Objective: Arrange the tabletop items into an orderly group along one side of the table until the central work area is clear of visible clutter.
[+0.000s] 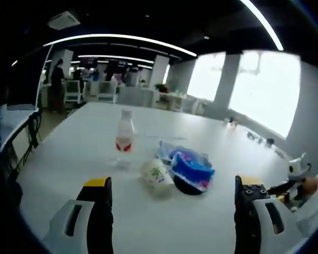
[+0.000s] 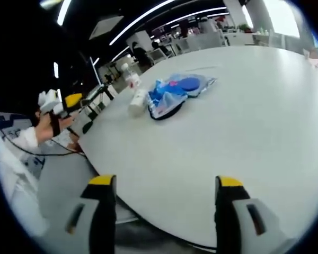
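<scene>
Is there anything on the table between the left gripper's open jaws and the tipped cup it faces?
Nothing visible. In the left gripper view, bare white table runs from the left gripper, jaws open, to the cup lying on its side. The blue packet sits against the cup's right, and the bottle stands behind it, both beyond the approach.

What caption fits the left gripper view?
Open left gripper faces a bottle, a tipped cup and blue packets on a white table.

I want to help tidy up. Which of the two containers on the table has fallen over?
The white paper cup with the printed pattern lies on its side, beside the blue bag. The clear water bottle with the red label stands upright.
</scene>
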`<state>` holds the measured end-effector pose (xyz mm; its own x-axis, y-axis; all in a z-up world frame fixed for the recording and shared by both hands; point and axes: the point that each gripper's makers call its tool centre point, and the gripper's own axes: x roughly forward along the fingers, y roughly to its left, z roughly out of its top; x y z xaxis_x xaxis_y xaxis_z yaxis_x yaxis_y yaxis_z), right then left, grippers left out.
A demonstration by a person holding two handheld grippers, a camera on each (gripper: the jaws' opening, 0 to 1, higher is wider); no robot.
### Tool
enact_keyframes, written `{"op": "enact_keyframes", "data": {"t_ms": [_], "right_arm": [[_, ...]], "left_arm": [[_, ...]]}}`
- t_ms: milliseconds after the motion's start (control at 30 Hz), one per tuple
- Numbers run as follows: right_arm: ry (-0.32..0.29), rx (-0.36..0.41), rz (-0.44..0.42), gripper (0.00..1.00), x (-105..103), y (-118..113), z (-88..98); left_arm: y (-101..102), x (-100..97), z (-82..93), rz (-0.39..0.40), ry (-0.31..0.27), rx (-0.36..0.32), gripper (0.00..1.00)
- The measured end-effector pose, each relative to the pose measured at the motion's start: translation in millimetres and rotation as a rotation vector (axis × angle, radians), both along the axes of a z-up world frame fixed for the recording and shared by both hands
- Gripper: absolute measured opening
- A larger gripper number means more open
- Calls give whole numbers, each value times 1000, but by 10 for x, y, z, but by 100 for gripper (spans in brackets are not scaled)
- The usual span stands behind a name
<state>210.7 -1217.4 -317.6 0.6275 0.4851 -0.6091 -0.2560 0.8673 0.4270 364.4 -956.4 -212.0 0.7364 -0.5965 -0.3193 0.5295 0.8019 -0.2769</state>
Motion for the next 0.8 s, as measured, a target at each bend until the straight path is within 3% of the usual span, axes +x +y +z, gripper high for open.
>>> {"op": "enact_keyframes", "data": {"t_ms": [333, 800], "right_arm": [[-4, -12, 18, 75, 78, 1, 19], [-9, -33, 99, 75, 257, 199, 66]], "left_arm": [[9, -73, -30, -6, -12, 9, 94], [-27, -202, -164, -43, -24, 55, 94]]}}
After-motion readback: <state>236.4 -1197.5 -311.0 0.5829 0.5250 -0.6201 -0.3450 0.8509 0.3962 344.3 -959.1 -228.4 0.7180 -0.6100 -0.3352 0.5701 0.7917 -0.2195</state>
